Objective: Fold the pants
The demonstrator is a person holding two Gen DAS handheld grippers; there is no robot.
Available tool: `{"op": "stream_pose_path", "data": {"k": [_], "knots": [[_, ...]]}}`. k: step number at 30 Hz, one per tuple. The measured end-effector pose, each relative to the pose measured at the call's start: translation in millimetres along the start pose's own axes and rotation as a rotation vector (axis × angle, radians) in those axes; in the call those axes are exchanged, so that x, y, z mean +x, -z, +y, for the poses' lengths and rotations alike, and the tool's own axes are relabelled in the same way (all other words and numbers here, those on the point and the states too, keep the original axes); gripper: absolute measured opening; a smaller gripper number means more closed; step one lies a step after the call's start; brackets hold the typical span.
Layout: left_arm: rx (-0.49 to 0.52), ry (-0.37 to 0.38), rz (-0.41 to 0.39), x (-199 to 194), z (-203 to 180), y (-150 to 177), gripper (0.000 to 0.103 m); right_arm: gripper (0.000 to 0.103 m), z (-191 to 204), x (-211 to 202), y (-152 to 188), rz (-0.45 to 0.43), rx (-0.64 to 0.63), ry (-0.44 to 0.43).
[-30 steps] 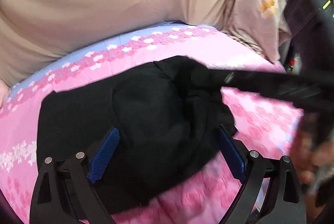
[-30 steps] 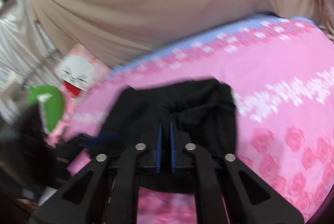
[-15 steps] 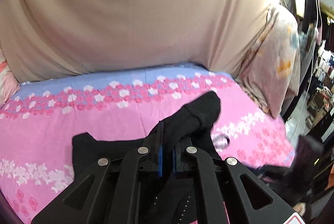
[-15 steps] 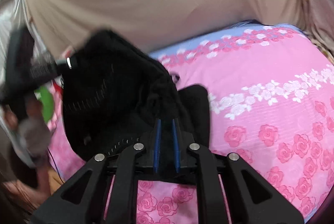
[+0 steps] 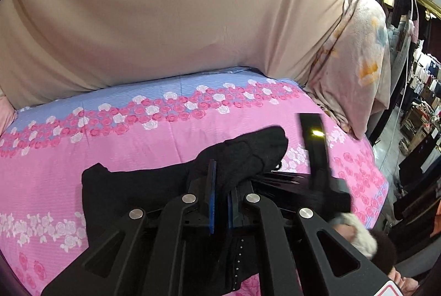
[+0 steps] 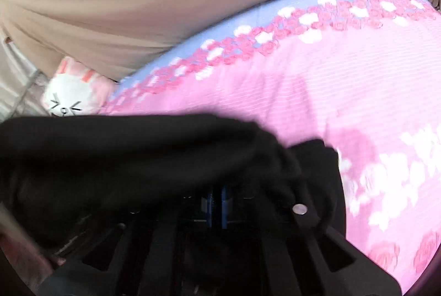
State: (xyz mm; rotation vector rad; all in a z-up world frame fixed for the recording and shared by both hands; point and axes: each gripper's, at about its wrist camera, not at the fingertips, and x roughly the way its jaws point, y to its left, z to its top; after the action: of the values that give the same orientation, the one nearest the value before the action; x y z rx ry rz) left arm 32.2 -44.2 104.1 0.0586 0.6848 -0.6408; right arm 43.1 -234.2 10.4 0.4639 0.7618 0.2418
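Observation:
The black pants [image 5: 143, 191] lie bunched on the pink flowered bedsheet [image 5: 96, 150]. My left gripper [image 5: 220, 185] is shut on a raised fold of the pants, which drapes over its blue pads. The other gripper's black body [image 5: 317, 158] stands just to the right of it. In the right wrist view the pants [image 6: 137, 152] hang across the lower frame and cover most of my right gripper [image 6: 217, 202]. Its blue pads stand close together with black cloth between them.
A beige fabric backdrop [image 5: 165, 20] rises behind the bed. A flowered pillow [image 5: 358, 61] leans at the right end. A white and pink plush toy [image 6: 71, 94] sits at the left end. The bed's right edge drops to a cluttered room floor [image 5: 413, 130].
My left gripper went from open over the flat pants to shut on a fold. Both grippers have lifted the cloth. The right wrist view has tilted and the pants now cover it.

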Motion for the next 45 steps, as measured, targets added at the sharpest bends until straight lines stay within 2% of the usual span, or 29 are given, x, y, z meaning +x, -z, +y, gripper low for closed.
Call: {"op": "stream_pose_path", "data": {"k": [1,3,5,6,9,10,11,12,13,14,16,20,23,25,27,28,29,31,33,36,37,38,40,41,42,43,44,45], "knots": [[0.005,0.001,-0.009,-1.8,-1.3,0.7,0.004,0.009,-1.0,-19.0,9.7,-0.029,0.002,-0.011],[0.002,0.007,-0.022,-4.4,-2.6,-0.1,0.004,0.018,-5.4,-54.9,27.9,-0.108,-0.007,0.010],[-0.008,0.020,-0.026,-4.8,-1.6,-1.3,0.004,0.074,-11.0,-79.0,37.3,-0.191,-0.016,0.089],[-0.015,0.026,-0.027,-3.8,-1.5,-2.0,0.004,0.079,-13.8,-85.4,37.7,-0.223,-0.022,0.123],[-0.028,0.030,-0.028,-0.1,-2.0,-2.4,0.004,0.074,-20.2,-83.1,24.8,-0.236,-0.039,0.143],[-0.031,0.030,-0.028,0.2,-2.7,-2.4,0.004,0.067,-22.0,-77.0,19.6,-0.226,-0.041,0.135],[-0.033,0.029,-0.029,-0.1,-3.4,-2.3,0.004,0.051,-23.2,-67.7,15.0,-0.202,-0.042,0.131],[-0.035,0.025,-0.030,-0.8,-4.0,-2.3,0.004,0.040,-22.1,-59.1,13.6,-0.176,-0.043,0.121],[-0.035,0.023,-0.029,-1.2,-3.7,-2.4,0.004,0.007,-19.2,-49.1,14.1,-0.138,-0.039,0.082],[-0.037,0.021,-0.028,-1.4,-3.4,-2.6,0.004,0.002,-14.3,-47.3,17.3,-0.115,-0.030,0.037],[-0.036,0.020,-0.025,-1.6,-2.8,-2.8,0.004,0.002,1.8,-37.3,21.3,-0.113,-0.050,-0.017],[-0.025,0.037,-0.015,2.7,-9.3,-2.4,0.004,0.002,32.7,-10.0,24.0,-0.056,-0.094,-0.062],[-0.016,0.050,0.003,8.8,-15.9,1.9,0.004,0.003,25.3,25.9,17.9,0.032,-0.060,-0.019],[-0.010,0.059,0.033,18.3,-20.6,9.9,0.004,0.005,19.9,24.5,20.6,0.042,-0.029,-0.029],[-0.012,0.090,0.064,25.9,-22.3,17.5,0.005,0.010,16.3,-2.6,28.1,0.012,-0.046,-0.034],[-0.012,0.106,0.081,30.0,-23.6,21.9,0.005,0.018,9.9,-27.1,35.6,-0.026,-0.051,-0.024],[-0.009,0.112,0.089,32.8,-25.0,25.6,0.005,0.032,3.3,-44.8,41.1,-0.056,-0.048,-0.015],[0.006,0.127,0.109,40.9,-31.3,34.9,0.005,0.043,-9.9,-77.7,53.7,-0.109,-0.046,0.041],[0.001,0.151,0.137,50.8,-37.9,44.8,0.005,0.043,-23.8,-102.5,67.8,-0.129,-0.028,0.103],[-0.005,0.170,0.195,68.8,-46.5,60.5,0.006,0.047,-35.0,-112.6,80.5,-0.124,0.018,0.088],[0.006,0.157,0.218,75.1,-50.9,68.3,0.007,0.052,-36.6,-114.1,83.0,-0.127,0.029,0.079],[0.017,0.146,0.234,78.1,-54.8,76.0,0.011,0.056,-38.2,-116.5,84.8,-0.134,0.036,0.059],[0.031,0.149,0.229,72.0,-57.4,86.4,0.015,0.058,-41.0,-123.9,85.9,-0.152,0.067,-0.008],[0.035,0.161,0.218,64.1,-56.5,90.4,0.023,0.064,-41.4,-124.5,84.4,-0.154,0.080,-0.038],[0.028,0.182,0.205,54.5,-53.5,93.4,0.040,0.068,-42.0,-125.5,82.3,-0.157,0.093,-0.065],[0.018,0.193,0.194,46.9,-49.6,95.2,0.051,0.076,-42.4,-124.0,79.5,-0.154,0.098,-0.083],[0.001,0.192,0.173,37.0,-43.8,96.7,0.063,0.079,-43.0,-119.4,76.1,-0.144,0.095,-0.095],[-0.010,0.182,0.153,29.4,-38.7,97.7,0.063,0.079,-43.1,-111.8,71.8,-0.128,0.096,-0.103]]}}
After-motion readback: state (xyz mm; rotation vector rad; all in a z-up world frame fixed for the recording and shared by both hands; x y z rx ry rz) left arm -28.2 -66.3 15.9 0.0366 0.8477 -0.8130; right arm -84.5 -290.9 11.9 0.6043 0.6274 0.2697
